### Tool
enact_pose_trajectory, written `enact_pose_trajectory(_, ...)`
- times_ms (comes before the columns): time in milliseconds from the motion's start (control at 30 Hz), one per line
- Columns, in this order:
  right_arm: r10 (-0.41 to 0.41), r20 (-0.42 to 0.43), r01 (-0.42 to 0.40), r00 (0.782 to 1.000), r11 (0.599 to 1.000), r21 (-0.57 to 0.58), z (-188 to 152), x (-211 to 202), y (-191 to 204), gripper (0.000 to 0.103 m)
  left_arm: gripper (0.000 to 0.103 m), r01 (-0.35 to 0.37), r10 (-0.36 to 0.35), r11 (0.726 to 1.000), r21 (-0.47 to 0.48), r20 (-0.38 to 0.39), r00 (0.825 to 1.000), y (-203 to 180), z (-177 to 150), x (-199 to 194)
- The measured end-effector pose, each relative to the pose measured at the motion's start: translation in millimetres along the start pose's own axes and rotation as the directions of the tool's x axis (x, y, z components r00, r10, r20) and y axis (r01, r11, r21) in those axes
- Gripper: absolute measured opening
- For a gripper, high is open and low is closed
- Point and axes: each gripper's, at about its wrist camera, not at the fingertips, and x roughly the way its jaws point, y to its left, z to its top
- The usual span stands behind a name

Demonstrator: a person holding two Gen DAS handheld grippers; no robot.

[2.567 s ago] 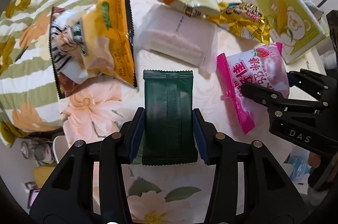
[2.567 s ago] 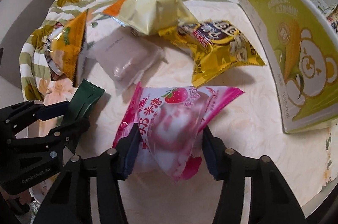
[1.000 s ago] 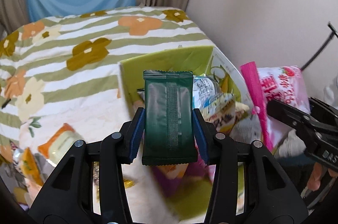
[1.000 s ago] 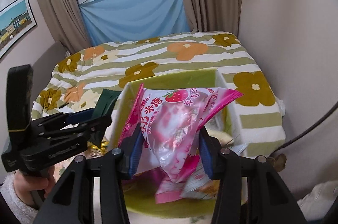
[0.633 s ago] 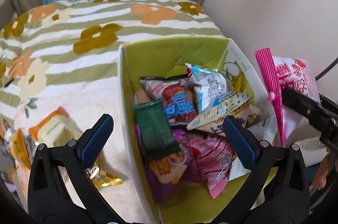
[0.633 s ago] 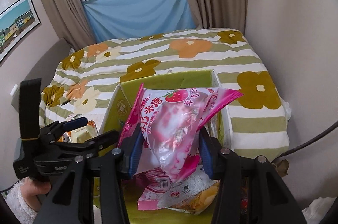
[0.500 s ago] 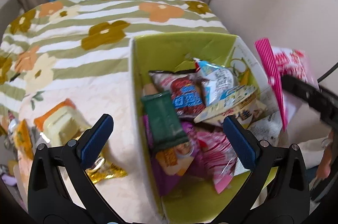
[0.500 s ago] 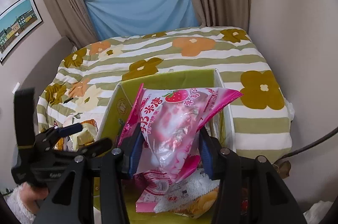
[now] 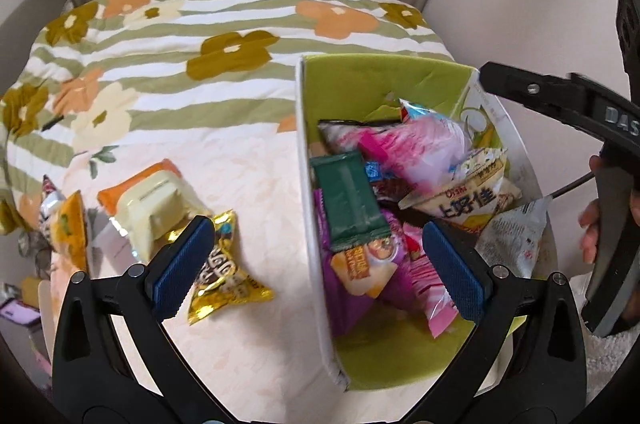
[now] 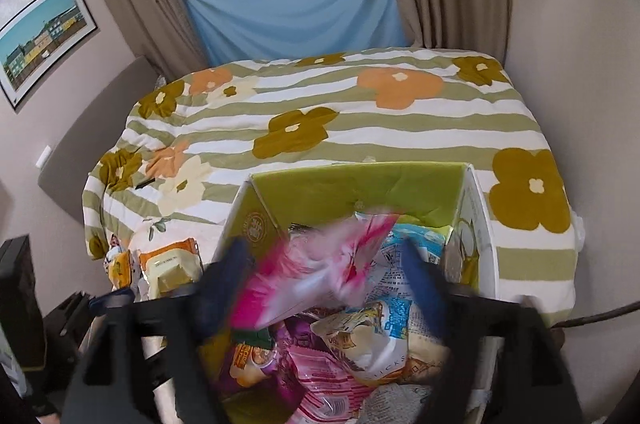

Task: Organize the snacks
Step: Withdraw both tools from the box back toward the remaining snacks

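Snacks [image 9: 404, 208] crowd the green box [image 9: 384, 80]; gold packet [image 9: 224, 272] lies outside.

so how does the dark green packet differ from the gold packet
The flat dark green foil packet lies inside the green cardboard box, leaning on other snacks; the crinkled gold foil packet lies outside it on the floral tablecloth. The green one is plain and rectangular; the gold one is printed and rumpled. Part of the gold one sits behind a left gripper finger. Neither is held.
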Motion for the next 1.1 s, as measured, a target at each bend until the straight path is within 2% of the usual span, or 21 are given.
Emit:
enact_pose_trajectory(167, -0.003, 0.03, 0.003, 1.0, 1.0, -0.005, -19.9, -14.4, -0.1, 0.102, 0.103, -0.001, 0.001, 1.0, -0.007, -0.011, 1.0, 3.6, -13.1, -5.9)
enact_pose_trajectory(333, -0.043, 0.049, 0.043, 0.998, 0.999, -0.016, -39.8, -28.8, -1.2, 0.102, 0.103, -0.003, 0.003, 1.0, -0.008, 0.001, 1.0, 7.6, -18.6, -20.3)
enact_pose_trajectory(500, -0.036, 0.061, 0.036, 0.997, 0.999, -0.007, -45.8, -49.7, -1.8, 0.102, 0.103, -0.002, 0.002, 1.0, -0.021, 0.02, 1.0, 8.9, -17.4, -39.4)
enact_pose_trajectory(600, -0.021, 0.073, 0.023, 0.997, 0.999, -0.033, -46.0, -61.2, 5.9, 0.102, 0.103, -0.042, 0.042, 0.999, -0.009, 0.044, 0.998, 12.2, -19.4, -55.6)
enact_pose_trajectory(733, -0.016, 0.111, 0.024, 0.994, 0.997, -0.069, -48.5, -73.9, 23.4, 0.102, 0.103, -0.065, 0.07, 0.996, -0.058, 0.085, 0.994, 39.6, -28.1, -81.9)
enact_pose_trajectory(933, 0.056, 0.115, -0.048, 0.992, 0.996, -0.077, -47.3, -77.4, 59.1, 0.102, 0.103, -0.14, 0.158, 0.981, -0.132, 0.139, 0.978, 107.9, -42.2, -119.9)
enact_pose_trajectory(1100, 0.058, 0.147, -0.046, 0.987, 0.996, -0.081, -51.5, -76.5, 103.8, 0.102, 0.103, -0.145, 0.169, 0.975, -0.166, 0.138, 0.976, 163.3, -47.1, -134.3)
